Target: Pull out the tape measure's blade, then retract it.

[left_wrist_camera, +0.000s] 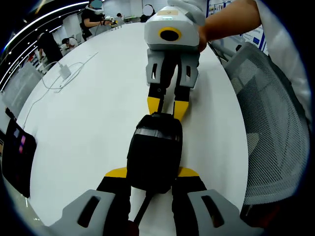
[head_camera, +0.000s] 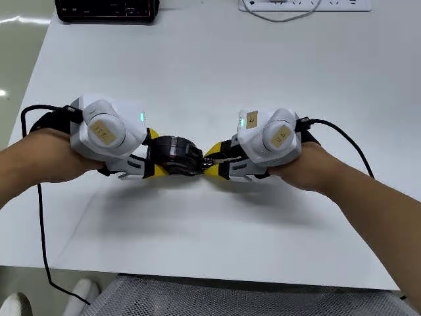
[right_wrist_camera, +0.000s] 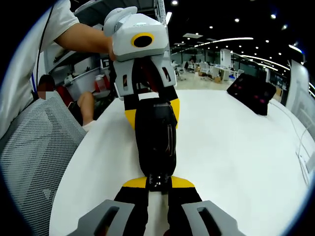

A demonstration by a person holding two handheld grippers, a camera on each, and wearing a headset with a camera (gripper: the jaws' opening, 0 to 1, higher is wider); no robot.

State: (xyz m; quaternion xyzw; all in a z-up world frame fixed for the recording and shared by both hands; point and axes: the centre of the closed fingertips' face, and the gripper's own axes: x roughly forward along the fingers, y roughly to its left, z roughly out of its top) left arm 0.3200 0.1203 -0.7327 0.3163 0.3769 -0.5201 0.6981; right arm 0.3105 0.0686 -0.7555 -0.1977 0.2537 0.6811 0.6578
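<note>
The left gripper (left_wrist_camera: 152, 173) is clenched on the tape measure (left_wrist_camera: 155, 152). The black case sits btw. its two yellow fingertips (left_wrist_camera: 116, 172), one tip pressing on each side. Most of the case sticks out forward, past the tips.

The right gripper (right_wrist_camera: 158, 183) faces it from the opposite direction, tip to tip. Its jaws are closed down on a small dark end tab (right_wrist_camera: 158, 180) at the front of the case. The tab is pinched btw. the yellow fingertips (right_wrist_camera: 134, 183), and the case begins directly beyond them. The tab is too small to tell its exact shape.

In the head view both grippers are low over the white table (head_camera: 210, 72), w/ the tape measure in the middle. Its body is inside the left fingers and its front end is just at the right fingers. If the case touches the table surface, I cannot tell.

The person's left hand (head_camera: 49, 155) and right hand (head_camera: 306, 168) are wrapped around the white gripper bodies, behind the fingers. A black cable (head_camera: 41, 217) goes from the left hand side down over the near table edge. A grey mesh chair (left_wrist_camera: 268, 123) stands beside the table, near the right gripper's side. A white power strip (head_camera: 306, 4) and a dark device (head_camera: 105, 10) lie at the far edge, well apart from all fingers.
</note>
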